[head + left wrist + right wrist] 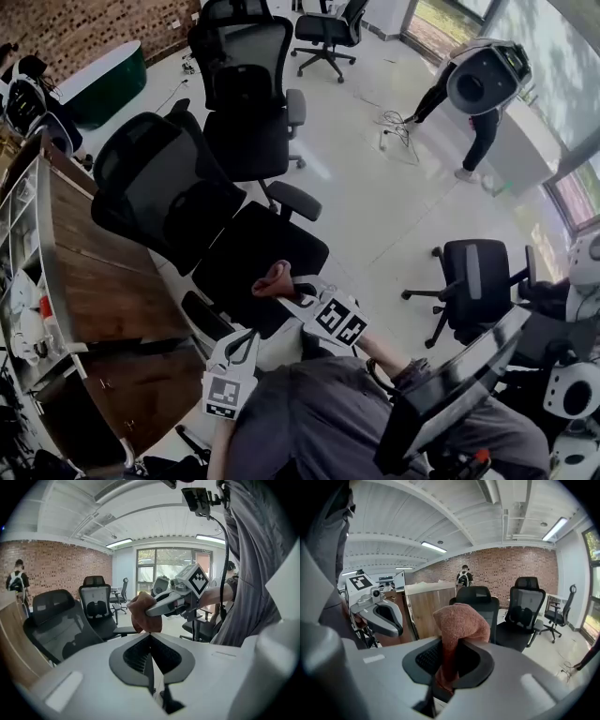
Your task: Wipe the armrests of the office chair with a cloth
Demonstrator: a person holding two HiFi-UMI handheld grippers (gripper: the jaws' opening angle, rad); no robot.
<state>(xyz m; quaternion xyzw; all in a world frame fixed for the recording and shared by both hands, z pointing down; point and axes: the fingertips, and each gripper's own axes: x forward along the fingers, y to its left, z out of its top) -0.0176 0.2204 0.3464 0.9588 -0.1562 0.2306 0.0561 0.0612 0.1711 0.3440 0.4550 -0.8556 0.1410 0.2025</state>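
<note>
Both hand-held tools are moulded in pale grey-white plastic. The left gripper (151, 637) has a broad smooth shell that narrows to dark grey ribbed fingers (136, 656) set in a teardrop-shaped collar. Behind the fingers sits a white cube with a black square marker (223, 395). The right gripper (451, 651) is built the same, and its marker cube (339, 321) shows two black-and-white faces. The person wears a grey shirt (319, 412), and a thin black cable (227, 550) runs down its front.
</note>
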